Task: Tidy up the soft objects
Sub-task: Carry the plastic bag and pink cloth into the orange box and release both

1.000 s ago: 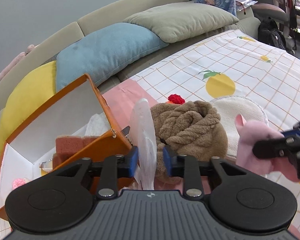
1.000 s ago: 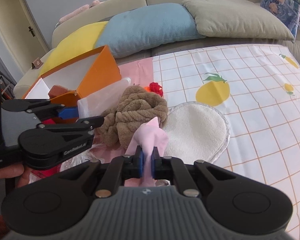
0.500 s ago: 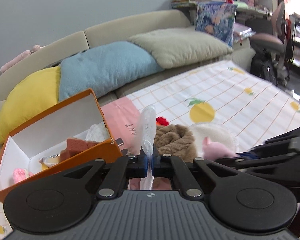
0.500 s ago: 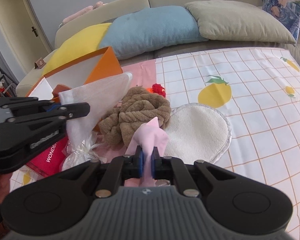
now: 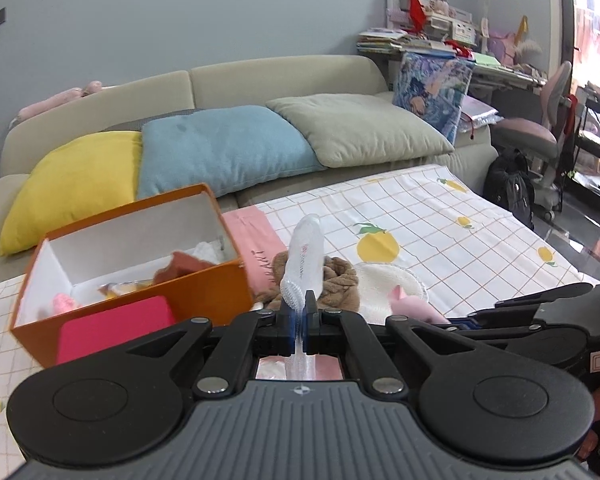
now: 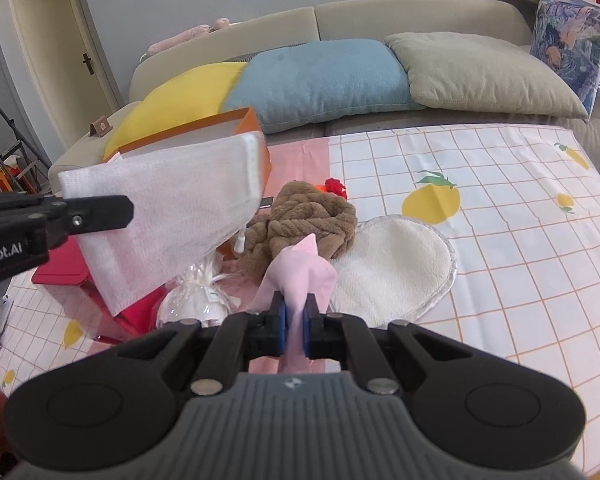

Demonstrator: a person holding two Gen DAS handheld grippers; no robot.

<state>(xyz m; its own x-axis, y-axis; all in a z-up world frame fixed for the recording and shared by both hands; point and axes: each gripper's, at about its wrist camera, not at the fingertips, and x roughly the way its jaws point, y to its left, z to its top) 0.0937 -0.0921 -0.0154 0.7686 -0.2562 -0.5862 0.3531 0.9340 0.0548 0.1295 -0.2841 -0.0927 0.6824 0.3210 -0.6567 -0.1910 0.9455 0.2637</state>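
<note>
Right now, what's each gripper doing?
Left gripper: closed on the white mesh bag, lifted.
Right gripper: closed on the pink cloth.

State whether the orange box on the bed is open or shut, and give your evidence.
Open. The orange box has no lid on; its white inner walls show, with a brown cloth and a pink item lying inside.

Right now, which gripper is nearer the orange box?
Left. The left gripper, shut on a white mesh pouch, hangs just in front of the orange box. The right gripper, shut on pink cloth, sits farther right, by the brown towel.
</note>
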